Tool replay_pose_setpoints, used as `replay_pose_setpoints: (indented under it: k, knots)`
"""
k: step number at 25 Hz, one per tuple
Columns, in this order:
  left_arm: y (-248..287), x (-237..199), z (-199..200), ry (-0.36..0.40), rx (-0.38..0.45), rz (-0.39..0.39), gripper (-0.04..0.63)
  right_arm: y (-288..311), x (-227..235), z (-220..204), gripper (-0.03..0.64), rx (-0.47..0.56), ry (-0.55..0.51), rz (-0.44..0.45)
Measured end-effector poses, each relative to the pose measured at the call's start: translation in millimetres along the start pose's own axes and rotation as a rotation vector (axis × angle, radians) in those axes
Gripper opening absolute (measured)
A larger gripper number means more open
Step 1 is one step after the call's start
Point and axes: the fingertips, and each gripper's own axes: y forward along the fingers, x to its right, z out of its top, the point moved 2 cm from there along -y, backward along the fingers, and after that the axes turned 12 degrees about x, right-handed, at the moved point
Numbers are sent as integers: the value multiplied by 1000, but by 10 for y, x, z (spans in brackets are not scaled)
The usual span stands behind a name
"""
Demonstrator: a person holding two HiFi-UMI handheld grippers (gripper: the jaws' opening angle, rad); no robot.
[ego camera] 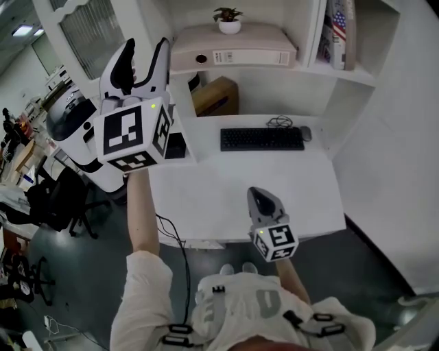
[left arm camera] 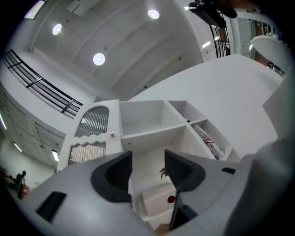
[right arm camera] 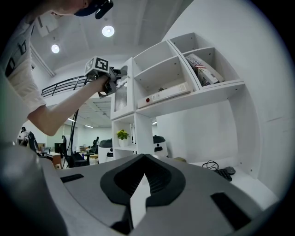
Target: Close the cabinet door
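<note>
The white cabinet door [left arm camera: 91,123] with a ribbed glass pane and a small brass knob [left arm camera: 111,134] stands swung open, left of the empty upper compartment [left arm camera: 147,119]. In the head view the door [ego camera: 86,31] is at the top left. My left gripper [ego camera: 144,65] is raised beside it, open with nothing between its fingers. In its own view, the left gripper [left arm camera: 147,169] has the knob up and to the left of it, apart from the jaws. The right gripper view shows the left gripper [right arm camera: 117,79] close by the door [right arm camera: 122,94]. My right gripper [ego camera: 264,200] hangs low over the desk, shut and empty.
A white binder [ego camera: 236,55] and a small potted plant [ego camera: 228,20] sit on the shelf below the compartment. Books [ego camera: 337,31] lean in the right bay. A black keyboard [ego camera: 262,138] and mouse [ego camera: 305,133] lie on the white desk [ego camera: 247,199]. Office chairs [ego camera: 58,199] stand at the left.
</note>
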Motion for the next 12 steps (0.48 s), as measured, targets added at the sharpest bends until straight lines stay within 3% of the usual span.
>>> replay_pose_setpoints:
  k: [5,9,12]
  knots:
    - [-413,186,223,-21,34,-11,192,59,-114,-19,5,-7,3,39]
    - [-779,288,293,28,80,91,67,90,-206,-97,5,-5,22,68]
    - [-1143,406,139,35,15,140,39,105,-333,-159,5,-29,11,102]
